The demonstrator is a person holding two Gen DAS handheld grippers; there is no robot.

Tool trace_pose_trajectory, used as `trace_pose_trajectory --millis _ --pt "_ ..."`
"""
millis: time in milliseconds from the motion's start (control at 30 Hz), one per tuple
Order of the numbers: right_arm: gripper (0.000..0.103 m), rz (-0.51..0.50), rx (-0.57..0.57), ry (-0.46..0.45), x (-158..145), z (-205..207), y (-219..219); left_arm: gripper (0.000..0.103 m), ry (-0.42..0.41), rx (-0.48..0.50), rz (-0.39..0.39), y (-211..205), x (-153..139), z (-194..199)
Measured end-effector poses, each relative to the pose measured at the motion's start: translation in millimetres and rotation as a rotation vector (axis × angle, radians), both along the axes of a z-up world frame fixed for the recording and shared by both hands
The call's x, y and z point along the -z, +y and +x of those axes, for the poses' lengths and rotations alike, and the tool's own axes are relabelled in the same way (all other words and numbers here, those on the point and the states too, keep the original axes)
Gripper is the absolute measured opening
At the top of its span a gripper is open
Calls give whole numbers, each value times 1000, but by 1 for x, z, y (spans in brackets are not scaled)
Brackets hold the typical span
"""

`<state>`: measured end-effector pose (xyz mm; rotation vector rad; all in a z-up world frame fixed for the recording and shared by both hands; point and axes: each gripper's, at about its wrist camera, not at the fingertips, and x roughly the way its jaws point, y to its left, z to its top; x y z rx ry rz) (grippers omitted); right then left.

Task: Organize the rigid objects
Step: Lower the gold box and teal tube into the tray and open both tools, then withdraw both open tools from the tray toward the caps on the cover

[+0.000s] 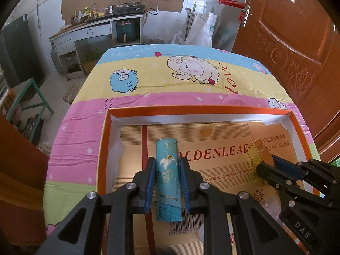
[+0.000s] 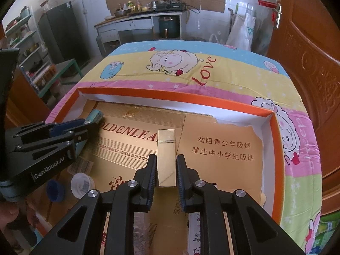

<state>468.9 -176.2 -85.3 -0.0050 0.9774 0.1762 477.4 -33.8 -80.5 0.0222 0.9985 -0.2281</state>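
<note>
Currently both grippers sit over the shallow orange-rimmed cardboard tray [image 1: 197,108] on the table covered with a pastel striped cartoon-sheep cloth [image 1: 170,78]. Left gripper [image 1: 166,182]: jaws closed down on a slim teal rectangular cigarette pack with a white bird print [image 1: 166,170], blue pads pressing both long sides, pack pointing away from the camera along the fingers. Right gripper [image 2: 166,171]: jaws closed tight on a slim gold glossy rectangular box [image 2: 166,148], pads on its lower half, upper end sticking out past the fingertips. Both packs are held above the flattened gold "GOLDENLEAF" carton [image 2: 131,146] that lines the tray floor; can't tell if either touches it. In the right wrist view the teal pack is at the tray's left side, the gold box near the centre, well apart. Small clear plastic cup [image 2: 82,183] and blue round cap [image 2: 54,190] lie near the tray's near-left edge, just beside each other.
</note>
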Motion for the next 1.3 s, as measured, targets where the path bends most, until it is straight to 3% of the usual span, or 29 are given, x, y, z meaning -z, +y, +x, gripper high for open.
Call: trace_pose_trajectory --millis 467,800,867,933,1000,1300 --pt "24 5 -1 -17 -6 -7 -1 23 -4 9 10 -2 -2 0" --pt "24 17 0 -33 -17 -14 -1 24 -57 8 -12 2 -18 -8" --pt "24 23 2 -36 -18 -14 -2 29 -67 7 -15 2 -21 -9" --pt "24 25 4 -38 -19 -15 -3 50 -70 10 -15 1 -21 -10" --pt "24 27 3 -36 -20 -16 -3 60 -64 14 -13 1 -19 -9" --pt "24 29 11 -37 -20 -16 -4 60 -72 17 -13 2 -18 -9"
